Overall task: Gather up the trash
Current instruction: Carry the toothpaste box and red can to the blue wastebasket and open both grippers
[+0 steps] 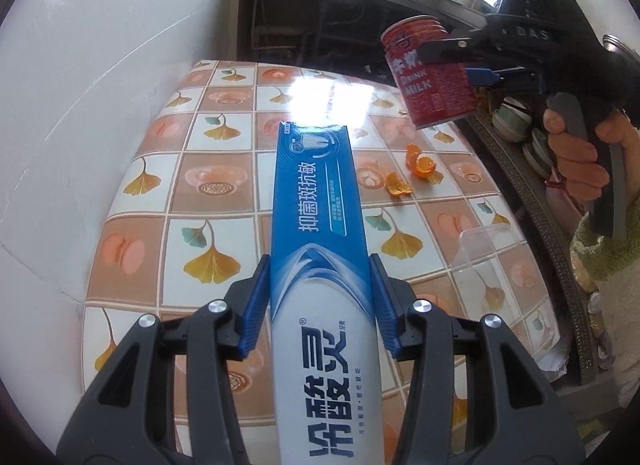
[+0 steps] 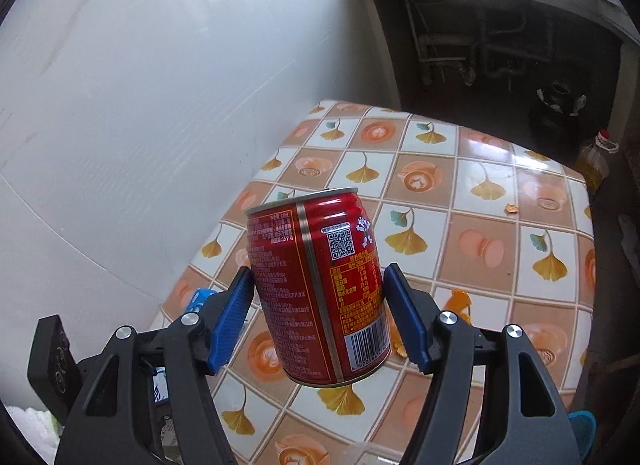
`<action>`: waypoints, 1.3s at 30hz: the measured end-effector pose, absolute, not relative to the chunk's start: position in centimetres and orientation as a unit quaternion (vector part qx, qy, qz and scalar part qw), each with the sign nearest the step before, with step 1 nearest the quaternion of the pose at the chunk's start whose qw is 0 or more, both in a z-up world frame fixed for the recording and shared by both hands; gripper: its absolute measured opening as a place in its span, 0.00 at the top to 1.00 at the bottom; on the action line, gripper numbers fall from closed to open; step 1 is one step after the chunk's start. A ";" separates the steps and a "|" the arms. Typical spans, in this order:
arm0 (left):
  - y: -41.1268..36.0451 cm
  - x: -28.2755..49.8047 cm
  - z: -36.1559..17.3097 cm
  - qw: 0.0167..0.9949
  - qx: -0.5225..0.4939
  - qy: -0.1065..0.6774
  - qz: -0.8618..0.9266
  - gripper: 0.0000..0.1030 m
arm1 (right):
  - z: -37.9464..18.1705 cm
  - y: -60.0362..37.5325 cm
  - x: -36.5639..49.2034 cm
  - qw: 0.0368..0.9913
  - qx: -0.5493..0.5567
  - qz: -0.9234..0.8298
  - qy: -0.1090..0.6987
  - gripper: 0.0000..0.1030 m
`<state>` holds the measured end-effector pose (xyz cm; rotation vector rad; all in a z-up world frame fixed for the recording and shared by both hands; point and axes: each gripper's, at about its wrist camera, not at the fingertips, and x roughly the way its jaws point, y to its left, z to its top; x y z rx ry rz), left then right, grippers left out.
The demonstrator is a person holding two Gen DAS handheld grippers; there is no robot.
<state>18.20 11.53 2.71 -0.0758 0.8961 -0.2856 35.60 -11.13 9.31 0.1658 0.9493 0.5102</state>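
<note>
Two pieces of trash are already off the worktop (image 1: pixel 132 261) and in the air. The left gripper (image 1: pixel 320 297) has its jaws closed on a blue-and-white toothpaste box (image 1: pixel 316 201), which sticks out forward over the tiled cloth. The right gripper (image 2: pixel 318 301) has its jaws clamped on a red milk can (image 2: pixel 320 289), tilted, high over the worktop's far right part. By my reading the task is about half done: orange peel (image 1: pixel 420 165) lies loose to the right of the box, with more scraps just beside it, and nothing is yet dropped in a bin. A clear plastic tub (image 1: pixel 486 245) sits near the right edge. White walls stand left; a dark counter with pipes under it is beyond.
</note>
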 end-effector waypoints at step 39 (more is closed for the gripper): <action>-51.4 22.0 -13.4 0.607 0.211 0.664 -0.383 0.55 | -19.5 -56.6 3.1 0.718 0.466 -0.274 0.439 0.37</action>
